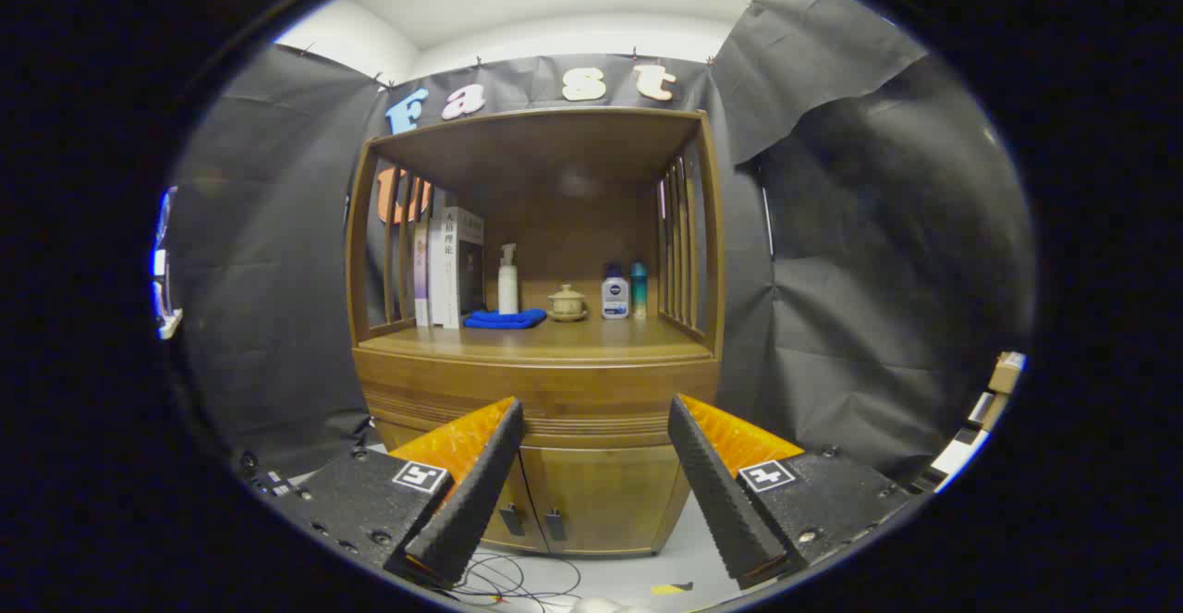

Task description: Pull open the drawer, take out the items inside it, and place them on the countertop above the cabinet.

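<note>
The gripper [596, 414], fingers spread apart and holding nothing, faces a wooden cabinet [601, 493]; the closed drawer [541, 396] lies just beyond them.

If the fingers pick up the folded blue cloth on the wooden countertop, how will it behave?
The folded blue cloth looks soft, so it would probably sag and unfold. It seems light and unlikely to roll. The open gripper is well short of it.
</note>
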`<state>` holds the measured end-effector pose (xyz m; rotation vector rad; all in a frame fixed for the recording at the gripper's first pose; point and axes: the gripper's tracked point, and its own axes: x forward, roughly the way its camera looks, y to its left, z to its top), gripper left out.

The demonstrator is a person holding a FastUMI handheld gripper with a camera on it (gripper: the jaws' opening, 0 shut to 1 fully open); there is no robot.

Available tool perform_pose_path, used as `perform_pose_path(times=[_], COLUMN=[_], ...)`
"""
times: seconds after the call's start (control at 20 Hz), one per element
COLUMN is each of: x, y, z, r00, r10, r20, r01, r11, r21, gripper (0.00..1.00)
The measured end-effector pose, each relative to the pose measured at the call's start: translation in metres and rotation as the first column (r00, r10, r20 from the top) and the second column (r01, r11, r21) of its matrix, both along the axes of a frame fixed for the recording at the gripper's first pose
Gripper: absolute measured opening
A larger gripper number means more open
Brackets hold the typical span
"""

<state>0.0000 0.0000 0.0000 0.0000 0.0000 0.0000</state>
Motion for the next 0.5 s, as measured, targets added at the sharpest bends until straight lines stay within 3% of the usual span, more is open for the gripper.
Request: perform_pose_path(times=[0.5], x=[-0.0041], y=[0.0054], z=[0.0059], r00=[1.0], r10=[0.004], r20=[0.016], r01=[-0.004], r11=[1.0], r21=[0.009], gripper=[0.99])
